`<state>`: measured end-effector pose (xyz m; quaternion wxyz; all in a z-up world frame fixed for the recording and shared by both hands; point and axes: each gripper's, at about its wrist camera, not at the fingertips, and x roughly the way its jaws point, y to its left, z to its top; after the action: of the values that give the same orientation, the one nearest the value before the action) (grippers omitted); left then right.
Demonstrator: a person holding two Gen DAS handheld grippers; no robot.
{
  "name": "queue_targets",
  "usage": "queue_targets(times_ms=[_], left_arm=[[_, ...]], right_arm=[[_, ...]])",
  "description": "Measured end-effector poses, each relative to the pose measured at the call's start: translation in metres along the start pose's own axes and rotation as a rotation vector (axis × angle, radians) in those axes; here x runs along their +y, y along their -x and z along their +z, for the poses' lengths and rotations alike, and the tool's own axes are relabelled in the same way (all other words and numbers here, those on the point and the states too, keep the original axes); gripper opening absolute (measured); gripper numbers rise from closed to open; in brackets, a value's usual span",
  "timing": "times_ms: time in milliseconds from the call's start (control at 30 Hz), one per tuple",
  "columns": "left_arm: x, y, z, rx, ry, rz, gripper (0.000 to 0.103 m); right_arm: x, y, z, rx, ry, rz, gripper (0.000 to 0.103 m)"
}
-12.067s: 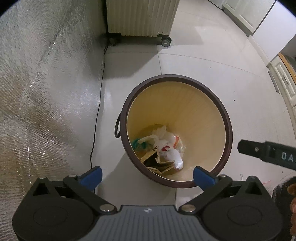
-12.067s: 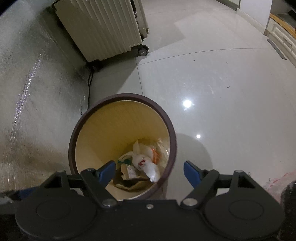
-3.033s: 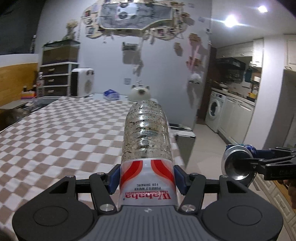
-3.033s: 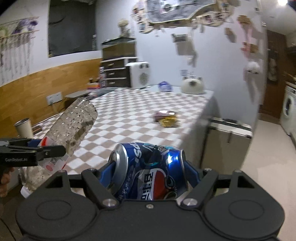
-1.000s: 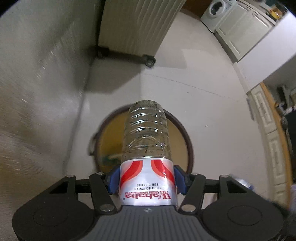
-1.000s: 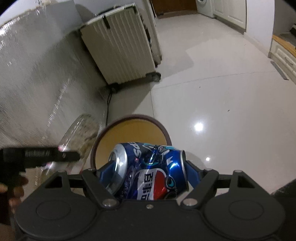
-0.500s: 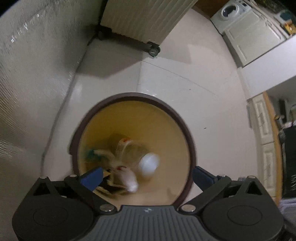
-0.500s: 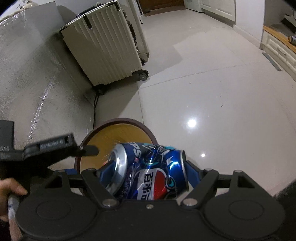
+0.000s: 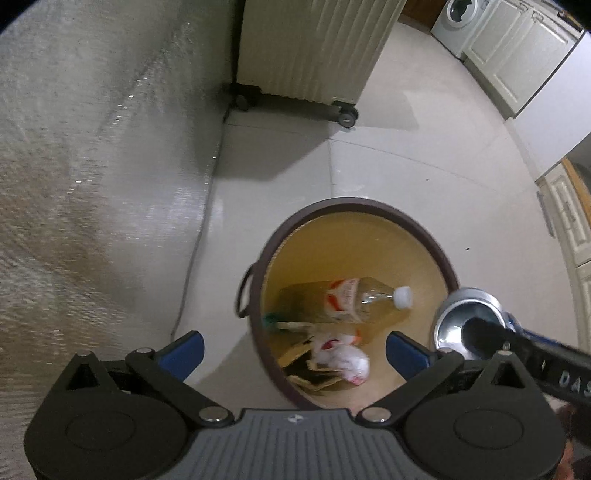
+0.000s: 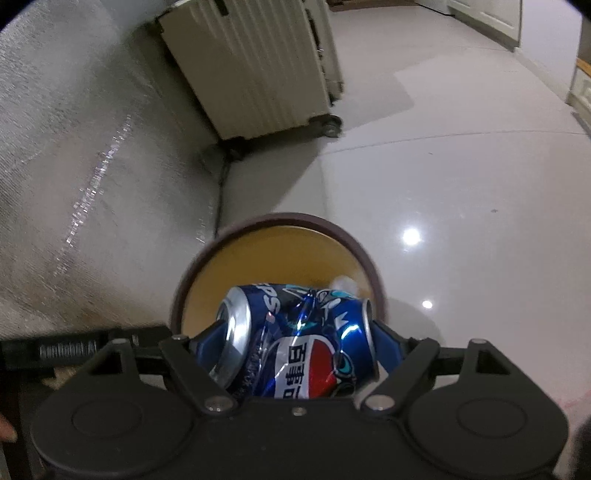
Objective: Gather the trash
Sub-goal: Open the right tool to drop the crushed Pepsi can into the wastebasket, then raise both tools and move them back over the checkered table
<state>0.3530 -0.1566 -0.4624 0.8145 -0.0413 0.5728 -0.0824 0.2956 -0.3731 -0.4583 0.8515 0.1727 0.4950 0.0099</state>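
A round brown-rimmed trash bin (image 9: 354, 204) with a yellow inside stands on the floor. A clear plastic bottle (image 9: 343, 299) with a red and white label lies inside it on crumpled paper and wrappers (image 9: 341, 360). My left gripper (image 9: 293, 349) is open and empty above the bin's near left rim. My right gripper (image 10: 295, 336) is shut on a crushed blue Pepsi can (image 10: 295, 332) and holds it above the bin (image 10: 280, 219). The can's silver end (image 9: 467, 321) shows at the bin's right rim in the left wrist view.
A cream ribbed suitcase on wheels (image 9: 310, 51) stands beyond the bin. A silvery foil-like sheet (image 9: 81, 177) hangs along the left. A dark cable (image 9: 192, 258) runs down the floor beside it. White cabinets (image 9: 517, 55) and a washing machine (image 9: 456, 22) are at the far right.
My left gripper opened and let go of the bottle, which fell and now lies in the bin. My right gripper has carried the can over the bin.
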Motion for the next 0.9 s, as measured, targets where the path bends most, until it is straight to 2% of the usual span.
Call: queue_targets(times_ms=[33,67,100,233,633,900], left_arm=[[0.001,0.0,-0.001,0.006,-0.007,0.014,0.103],[0.002,-0.001,-0.001,0.012,-0.014,0.026,0.103],[0.002,-0.001,-0.003,0.014,-0.019,0.038,0.103],[0.004,-0.001,-0.004,0.018,-0.032,0.065,0.103],[0.002,0.015,-0.012,0.021,-0.067,0.076,0.103],[0.004,0.036,-0.017,0.011,-0.086,0.088,0.103]], right_arm=[[0.002,-0.003,0.0,-0.003,0.0,-0.007,0.087],[0.004,-0.006,0.0,-0.002,0.004,-0.028,0.095],[0.005,-0.006,0.0,-0.003,0.008,-0.046,0.098],[0.004,-0.006,-0.003,0.01,0.028,-0.058,0.099],[-0.002,0.008,-0.022,0.052,0.08,-0.08,0.102],[-0.001,0.023,-0.024,0.048,0.068,-0.099,0.103]])
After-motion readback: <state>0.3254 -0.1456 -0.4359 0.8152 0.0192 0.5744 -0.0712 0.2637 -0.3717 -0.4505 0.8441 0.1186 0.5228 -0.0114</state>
